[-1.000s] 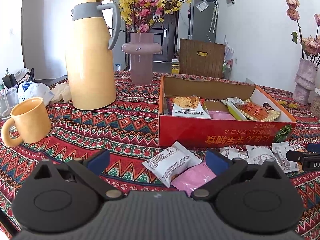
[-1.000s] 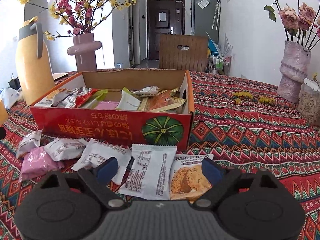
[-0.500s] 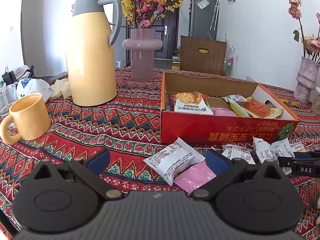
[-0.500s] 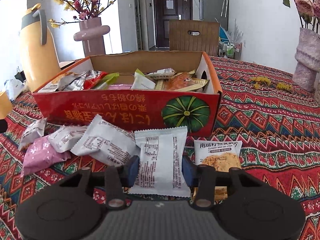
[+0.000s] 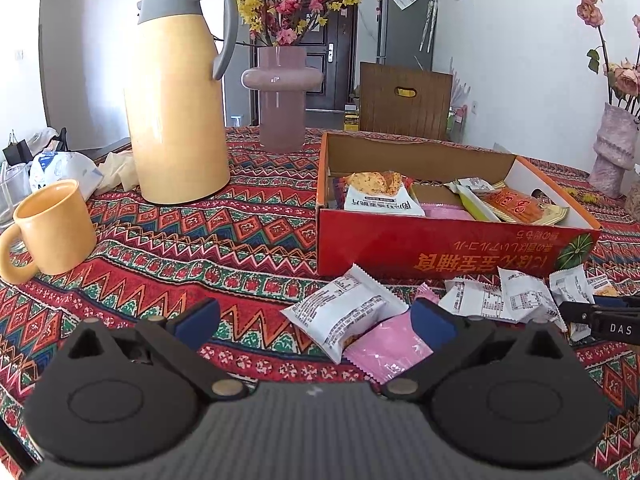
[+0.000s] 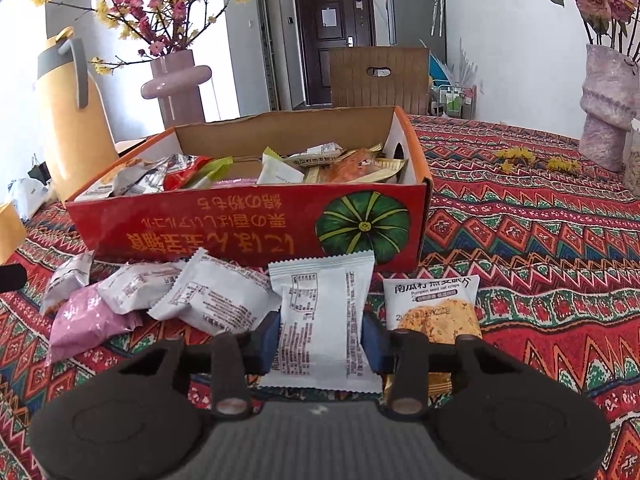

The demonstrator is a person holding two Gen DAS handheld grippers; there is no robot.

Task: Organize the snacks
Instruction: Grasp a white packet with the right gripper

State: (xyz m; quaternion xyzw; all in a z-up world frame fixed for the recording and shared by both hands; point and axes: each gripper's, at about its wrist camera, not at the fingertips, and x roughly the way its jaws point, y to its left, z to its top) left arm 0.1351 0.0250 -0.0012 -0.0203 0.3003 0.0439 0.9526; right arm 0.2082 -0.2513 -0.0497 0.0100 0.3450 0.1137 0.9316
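Note:
A red cardboard box holding several snack packets stands on the patterned tablecloth. Loose packets lie in front of it. My right gripper is shut on a white snack packet, lifted slightly off the cloth. A pumpkin seed crisp packet lies to its right, a white packet and a pink packet to its left. My left gripper is open and empty, just behind a white packet and a pink packet.
A yellow thermos jug, a yellow mug and a mauve flower vase stand left of the box. A textured vase stands at the far right. The right gripper's tip shows in the left wrist view.
My right gripper closed on the white snack packet and raised it a little toward the box. My left gripper stayed open and drifted slightly.

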